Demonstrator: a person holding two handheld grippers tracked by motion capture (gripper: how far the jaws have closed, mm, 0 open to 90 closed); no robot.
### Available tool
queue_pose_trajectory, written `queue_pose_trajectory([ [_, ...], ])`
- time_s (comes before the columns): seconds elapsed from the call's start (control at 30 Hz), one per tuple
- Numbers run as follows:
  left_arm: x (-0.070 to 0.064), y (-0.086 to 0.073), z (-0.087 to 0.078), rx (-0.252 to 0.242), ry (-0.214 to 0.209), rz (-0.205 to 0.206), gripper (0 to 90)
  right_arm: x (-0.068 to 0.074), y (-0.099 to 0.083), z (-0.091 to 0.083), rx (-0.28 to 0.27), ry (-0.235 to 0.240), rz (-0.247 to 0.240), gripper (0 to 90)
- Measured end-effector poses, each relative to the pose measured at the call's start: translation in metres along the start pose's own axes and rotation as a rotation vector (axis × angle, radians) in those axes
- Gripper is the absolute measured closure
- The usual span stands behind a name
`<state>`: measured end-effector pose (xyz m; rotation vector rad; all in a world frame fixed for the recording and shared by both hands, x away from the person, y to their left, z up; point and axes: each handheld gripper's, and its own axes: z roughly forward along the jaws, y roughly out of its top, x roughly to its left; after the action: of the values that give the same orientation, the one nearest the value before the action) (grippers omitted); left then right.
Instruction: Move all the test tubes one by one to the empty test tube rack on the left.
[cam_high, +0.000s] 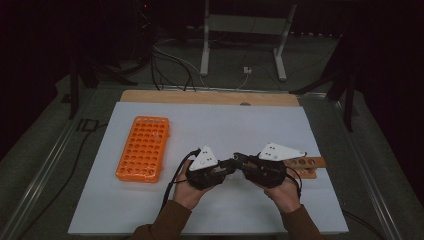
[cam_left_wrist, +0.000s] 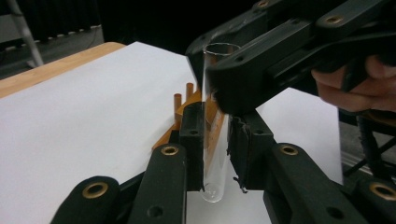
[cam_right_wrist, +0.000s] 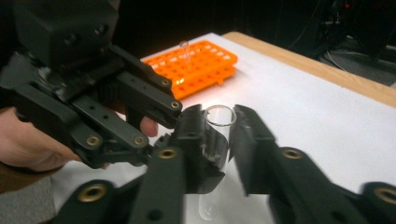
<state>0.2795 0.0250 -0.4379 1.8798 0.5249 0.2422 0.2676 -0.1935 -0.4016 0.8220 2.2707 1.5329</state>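
tube: clear glass test tube (cam_left_wrist: 215, 140) is standing upright mid-air at centre of the frame in the left gripper view, open mouth up, rounded bottom hanging just above the white sheet (cam_high: 240, 125).
left gripper: left gripper (cam_left_wrist: 215, 144) is clamping the tube's lower half, jaws pressing on both sides of the glass.
right gripper: right gripper (cam_right_wrist: 219, 140) is sitting around the tube's upper part near the rim; left jaw is touching the glass, right jaw is looking slightly off it, so it is not gripping, jaws parted.
handover: looks like a pass between the two grippers, both meeting at lower centre of the high view; direction can't be judged.
hands: person's hands are wrapping both gripper handles, sleeves coming in from the bottom edge.
wooden rack: wooden rack (cam_high: 305, 166) is lying just right of the grippers, partly behind the right one.
orange rack: orange rack (cam_high: 143, 148) is sitting centre left of the high view, well apart; one clear tube (cam_right_wrist: 184, 49) is standing in it.
risk 1: one gripper letting go before the other is biting means the tube is dropping onto the table and possibly cracking.
risk 2: both squeezing while the hands are drifting apart or twisting is bending the glass, which could snap.
risk 3: smooth glass could be slipping through the pads.
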Motion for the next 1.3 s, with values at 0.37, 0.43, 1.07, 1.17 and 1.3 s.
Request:
queue_pose_trajectory([
  [0.37, 0.013, 0.001, -0.012, -0.011, 0.075, -0.021, 76.7, -0.013, -0.005, -0.017, -0.05, -0.109, 0.055, 21.0],
  [0.43, 0.015, 0.001, -0.015, -0.014, 0.085, -0.025, 76.7, -0.015, -0.008, -0.018, -0.048, -0.127, 0.062, 16.6],
  [1.07, 0.042, -0.002, -0.045, -0.019, 0.227, -0.057, 76.7, -0.042, -0.032, -0.051, -0.064, -0.249, 0.117, 0.0],
  [1.17, 0.05, -0.004, -0.054, -0.032, 0.259, -0.068, 76.6, -0.044, -0.033, -0.056, -0.074, -0.276, 0.12, 0.0],
  [1.3, 0.063, -0.008, -0.068, -0.052, 0.309, -0.092, 76.6, -0.047, -0.034, -0.062, -0.085, -0.3, 0.127, 0.0],
])
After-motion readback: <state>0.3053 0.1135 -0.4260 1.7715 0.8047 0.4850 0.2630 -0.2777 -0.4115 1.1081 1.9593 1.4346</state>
